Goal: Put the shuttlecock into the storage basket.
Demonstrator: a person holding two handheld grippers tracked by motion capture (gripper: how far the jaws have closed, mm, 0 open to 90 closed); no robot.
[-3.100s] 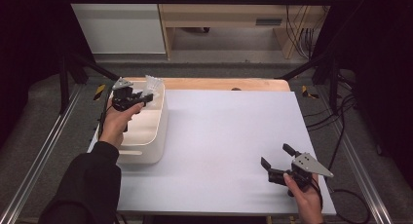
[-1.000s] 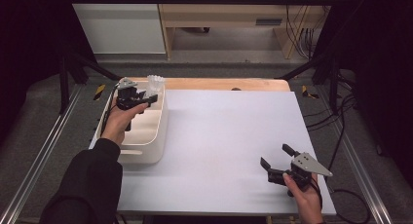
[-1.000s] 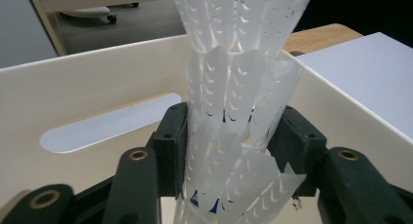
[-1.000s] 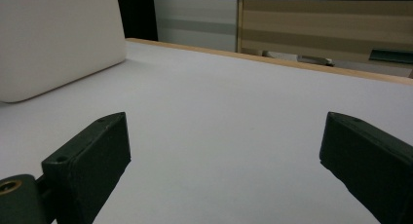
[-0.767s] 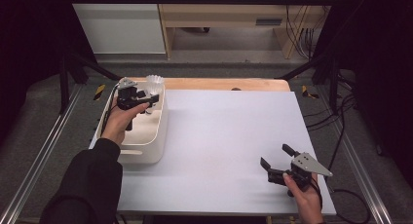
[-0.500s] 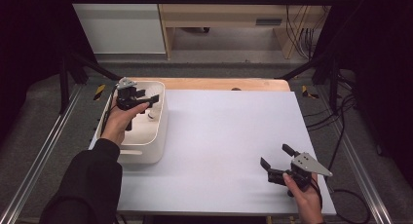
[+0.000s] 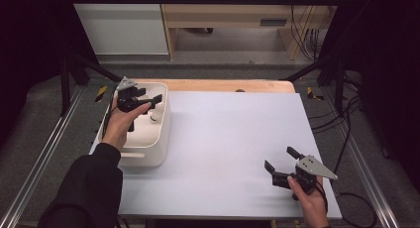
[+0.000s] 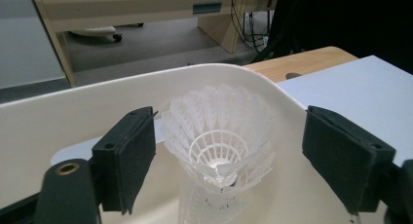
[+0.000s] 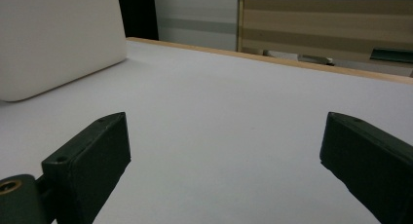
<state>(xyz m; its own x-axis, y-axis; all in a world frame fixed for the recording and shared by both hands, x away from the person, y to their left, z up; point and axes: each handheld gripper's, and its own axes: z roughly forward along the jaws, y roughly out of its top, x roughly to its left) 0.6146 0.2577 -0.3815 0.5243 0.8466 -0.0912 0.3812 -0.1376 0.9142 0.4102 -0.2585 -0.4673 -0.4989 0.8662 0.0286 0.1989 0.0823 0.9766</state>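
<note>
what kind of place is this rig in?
Probably a lab or workshop data-collection bench: a white table framed by metal rails, loose cables on the floor, wooden workbench behind.

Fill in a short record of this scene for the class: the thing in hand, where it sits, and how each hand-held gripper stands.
thing: white plastic shuttlecock
place: standing inside the cream tub, at its far end
left hand-held gripper: over the tub, jaws just opened, pads clear of the shuttlecock between them
right hand-held gripper: open, holding nothing, low over the white table near its front right corner
</note>
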